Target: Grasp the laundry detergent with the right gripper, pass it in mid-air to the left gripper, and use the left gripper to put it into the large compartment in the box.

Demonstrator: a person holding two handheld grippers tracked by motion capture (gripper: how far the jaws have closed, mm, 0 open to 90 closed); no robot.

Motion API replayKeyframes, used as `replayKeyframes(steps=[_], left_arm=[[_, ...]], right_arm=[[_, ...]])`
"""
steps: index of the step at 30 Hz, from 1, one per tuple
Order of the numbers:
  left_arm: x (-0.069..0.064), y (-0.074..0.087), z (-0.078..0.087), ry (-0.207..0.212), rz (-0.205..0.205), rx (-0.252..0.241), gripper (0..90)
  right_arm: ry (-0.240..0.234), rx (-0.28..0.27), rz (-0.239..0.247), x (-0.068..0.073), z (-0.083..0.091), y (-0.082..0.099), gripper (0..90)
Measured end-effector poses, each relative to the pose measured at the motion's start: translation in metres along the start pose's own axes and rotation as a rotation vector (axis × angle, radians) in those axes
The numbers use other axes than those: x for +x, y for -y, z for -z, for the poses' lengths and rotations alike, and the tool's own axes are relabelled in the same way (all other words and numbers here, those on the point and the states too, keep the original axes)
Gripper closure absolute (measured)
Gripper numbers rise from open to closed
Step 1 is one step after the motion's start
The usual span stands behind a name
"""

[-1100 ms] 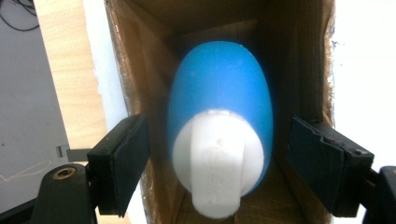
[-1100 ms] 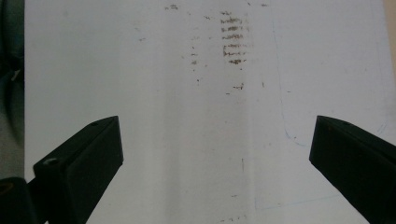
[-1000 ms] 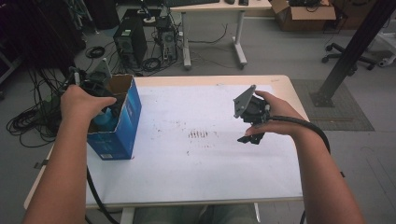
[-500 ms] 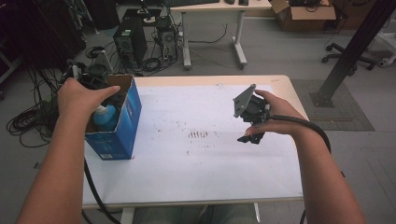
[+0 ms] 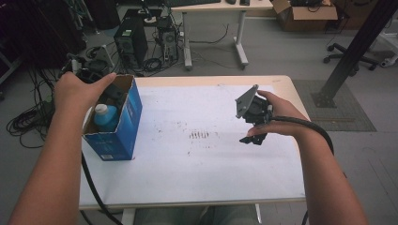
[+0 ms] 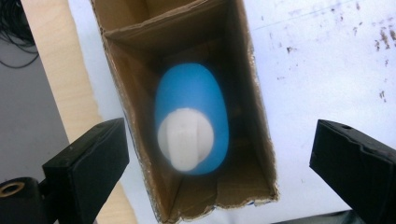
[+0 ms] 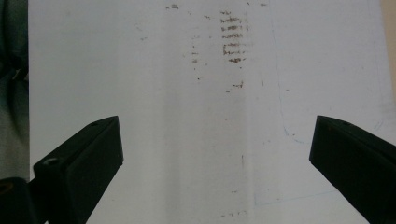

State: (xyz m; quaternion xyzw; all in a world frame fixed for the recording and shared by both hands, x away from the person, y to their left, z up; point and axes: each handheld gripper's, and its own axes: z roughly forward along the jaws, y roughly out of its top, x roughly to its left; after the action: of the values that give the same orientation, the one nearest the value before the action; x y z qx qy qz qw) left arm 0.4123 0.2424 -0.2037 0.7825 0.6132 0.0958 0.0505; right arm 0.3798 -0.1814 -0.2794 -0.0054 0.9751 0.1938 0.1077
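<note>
**Left gripper over the box, bottle standing below it**

I hold my left gripper [image 6: 219, 154] above the open blue cardboard box [image 5: 123, 126] at the left end of the table [image 5: 197, 187]; its jaws stand wide apart, with nothing between them; in the left gripper view one jaw sits outside the box's wall over the table's wooden edge and the other over the white surface on the far side. Directly below, between the jaws but well under them, a blue bottle [image 6: 192, 112] with a white cap [image 6: 185, 138] stands upright in the box's middle compartment; the cap looks blurred, so I cannot tell its exact shape. In the high view my left hand [image 5: 82, 89] covers the gripper at the box's top, and the bottle's cap shows just beside my palm.

My right gripper [image 5: 253, 126] is well apart from the box, above the right half of the table; its jaws are spread wide and empty; the right gripper view looks down on the white surface with its brown smudges [image 7: 232, 46].
</note>
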Motion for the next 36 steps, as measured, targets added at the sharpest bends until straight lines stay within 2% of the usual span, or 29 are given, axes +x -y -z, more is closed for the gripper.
replayKeyframes(steps=[3,7,8,12,17,19,23,25,30,36], left_arm=[[-0.004,-0.001,0.007,-0.005,-0.036,0.000,5.2],[-0.016,-0.004,0.017,-0.006,-0.147,0.008,7.5],[-0.019,-0.004,0.019,-0.003,-0.159,0.006,8.2],[-0.039,-0.008,0.028,-0.009,-0.270,-0.008,9.8],[-0.068,-0.010,0.039,0.018,-0.423,-0.029,10.0],[-0.080,-0.011,0.042,0.026,-0.472,-0.037,9.9],[-0.100,-0.014,0.045,0.080,-0.577,-0.036,9.9],[-0.107,-0.015,0.044,0.099,-0.617,-0.035,9.4],[-0.119,-0.017,0.041,0.113,-0.688,-0.013,9.0],[-0.131,-0.018,0.041,0.170,-0.776,0.001,8.4]], right_arm=[[0.001,-0.003,-0.001,0.000,0.000,0.001,2.6],[0.000,-0.001,0.000,0.000,0.000,0.002,2.6],[0.001,0.002,-0.003,0.000,0.000,0.002,2.6],[0.001,0.002,-0.004,0.001,0.001,0.002,2.6],[0.001,0.008,-0.009,0.001,0.002,0.004,2.6],[0.004,0.007,-0.012,0.001,0.003,0.005,2.6],[0.008,0.007,-0.012,0.000,0.005,0.005,2.6],[0.008,0.012,-0.011,0.000,0.006,0.005,2.6],[0.005,0.016,-0.009,0.000,0.009,0.004,2.6],[0.012,0.023,-0.017,-0.001,0.015,0.006,2.6]])
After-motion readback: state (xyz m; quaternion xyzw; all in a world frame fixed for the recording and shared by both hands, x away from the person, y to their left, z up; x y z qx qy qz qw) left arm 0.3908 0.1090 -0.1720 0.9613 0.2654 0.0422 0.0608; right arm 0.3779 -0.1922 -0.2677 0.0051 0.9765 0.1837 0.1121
